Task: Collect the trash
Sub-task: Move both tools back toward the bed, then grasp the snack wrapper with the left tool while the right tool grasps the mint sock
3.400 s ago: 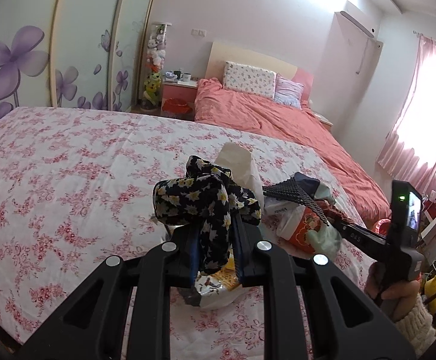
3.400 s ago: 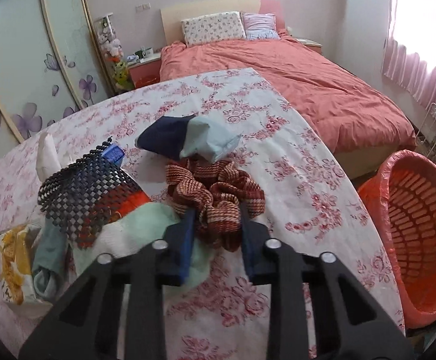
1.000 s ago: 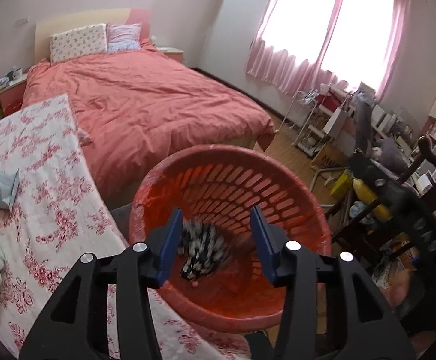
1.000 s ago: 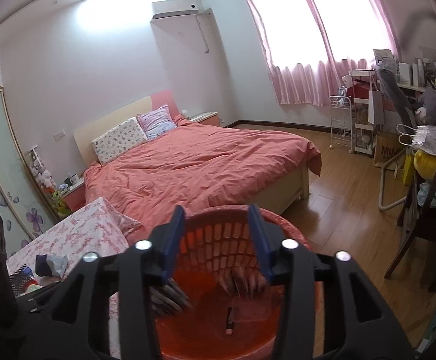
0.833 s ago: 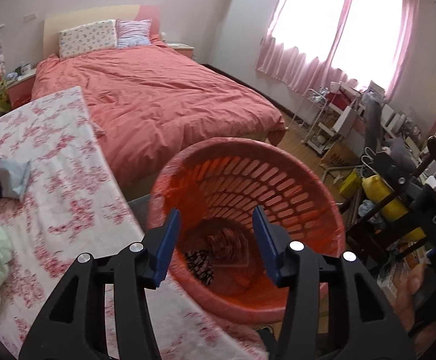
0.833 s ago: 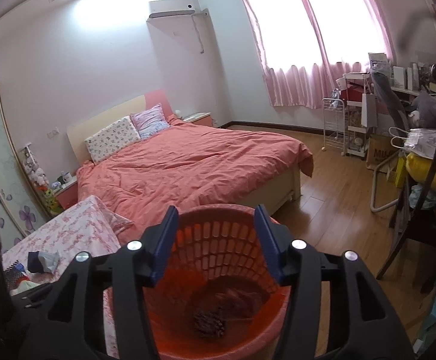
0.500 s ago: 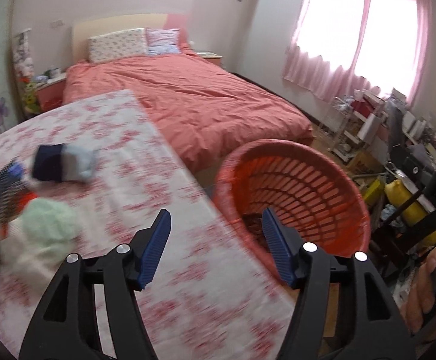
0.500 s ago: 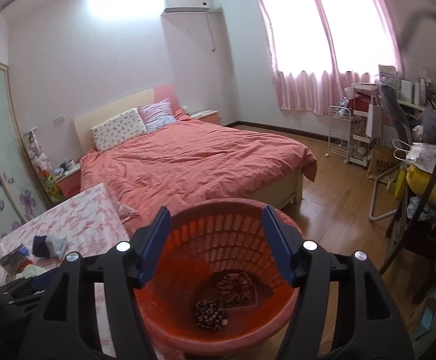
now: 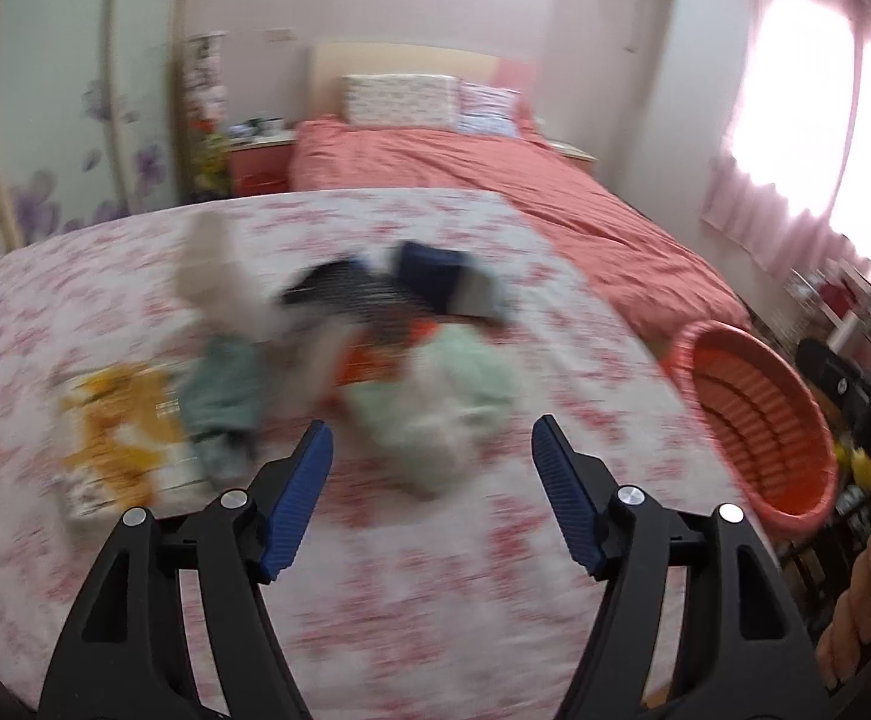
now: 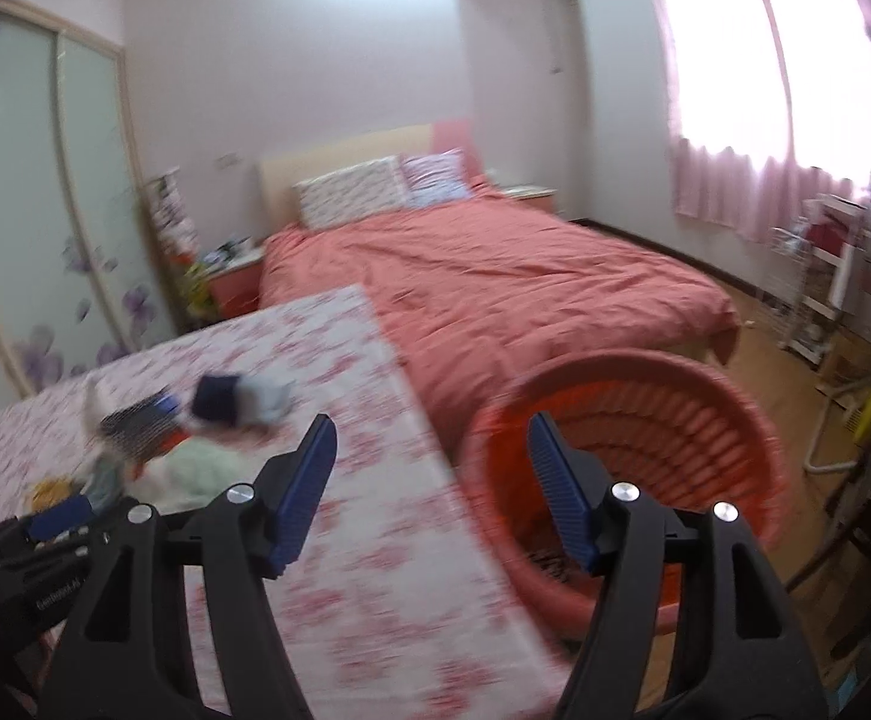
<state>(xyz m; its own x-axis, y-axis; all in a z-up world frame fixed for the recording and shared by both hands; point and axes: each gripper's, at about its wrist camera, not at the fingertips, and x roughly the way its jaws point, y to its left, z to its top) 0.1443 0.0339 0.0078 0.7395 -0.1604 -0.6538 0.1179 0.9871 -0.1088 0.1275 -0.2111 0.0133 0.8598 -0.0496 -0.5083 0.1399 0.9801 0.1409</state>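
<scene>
My left gripper (image 9: 432, 468) is open and empty, above the floral-covered table (image 9: 375, 570), facing a blurred pile of items: a pale green cloth (image 9: 441, 408), a yellow packet (image 9: 117, 438), a teal cloth (image 9: 222, 402), a black mesh piece (image 9: 339, 288) and a dark blue and grey bundle (image 9: 453, 285). The orange basket (image 9: 759, 414) stands at the right beside the table. My right gripper (image 10: 432, 468) is open and empty, over the table edge next to the orange basket (image 10: 633, 420), with something dark at the basket's bottom. The pile (image 10: 195, 450) lies to its left.
A bed with a coral-red cover (image 10: 525, 276) stands behind the table. Wardrobe doors with purple flowers (image 10: 45, 240) line the left wall. A wire rack and cluttered furniture (image 10: 831, 282) stand at the right on the wooden floor. The other gripper's body (image 10: 33, 552) is at lower left.
Both grippers have let their cloths fall into the basket and opened wide. Both have swung left, away from the basket and back toward the pile on the table.
</scene>
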